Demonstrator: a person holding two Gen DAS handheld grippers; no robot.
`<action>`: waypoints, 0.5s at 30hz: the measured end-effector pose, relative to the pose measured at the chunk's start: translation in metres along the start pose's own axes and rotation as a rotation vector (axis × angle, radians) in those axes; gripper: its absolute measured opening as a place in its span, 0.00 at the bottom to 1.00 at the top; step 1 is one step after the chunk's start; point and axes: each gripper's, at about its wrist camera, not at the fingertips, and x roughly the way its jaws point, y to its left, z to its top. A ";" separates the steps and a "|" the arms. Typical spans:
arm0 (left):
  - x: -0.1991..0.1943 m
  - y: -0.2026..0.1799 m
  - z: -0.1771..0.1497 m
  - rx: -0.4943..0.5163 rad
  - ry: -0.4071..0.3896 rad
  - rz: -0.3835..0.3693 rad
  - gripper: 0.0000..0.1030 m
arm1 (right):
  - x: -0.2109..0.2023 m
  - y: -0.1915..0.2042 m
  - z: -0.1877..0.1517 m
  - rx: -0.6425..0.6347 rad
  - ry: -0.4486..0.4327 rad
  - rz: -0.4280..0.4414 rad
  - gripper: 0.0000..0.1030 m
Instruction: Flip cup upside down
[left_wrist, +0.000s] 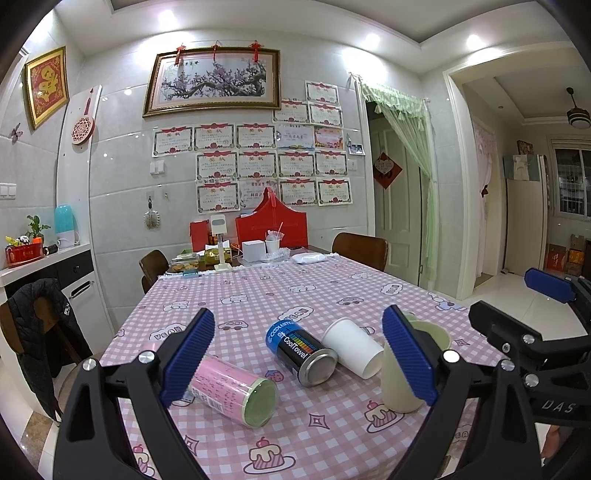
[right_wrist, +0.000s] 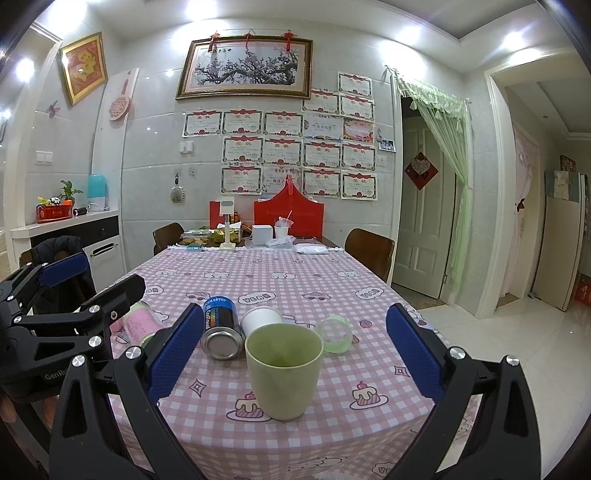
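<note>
On the pink checked tabletop, going left to right: a pink canister lies on its side, then a blue-and-black can also on its side, a white paper cup tipped over, the pale green cup standing upright with its mouth up near the front edge, and a roll of clear tape behind it to the right. The left tongs are spread apart, holding nothing, their right pad in front of the green cup. The right tongs are wide apart on either side of the cup, not touching it.
</note>
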 end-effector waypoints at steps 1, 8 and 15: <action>0.000 0.000 0.000 0.003 0.000 0.004 0.88 | 0.000 0.000 0.000 -0.001 -0.001 -0.001 0.92; 0.003 -0.002 -0.001 0.013 0.002 0.010 0.88 | 0.000 -0.002 0.000 0.002 0.003 0.000 0.92; 0.004 -0.001 -0.002 0.016 0.005 0.009 0.88 | 0.001 -0.008 0.000 0.004 0.009 -0.005 0.92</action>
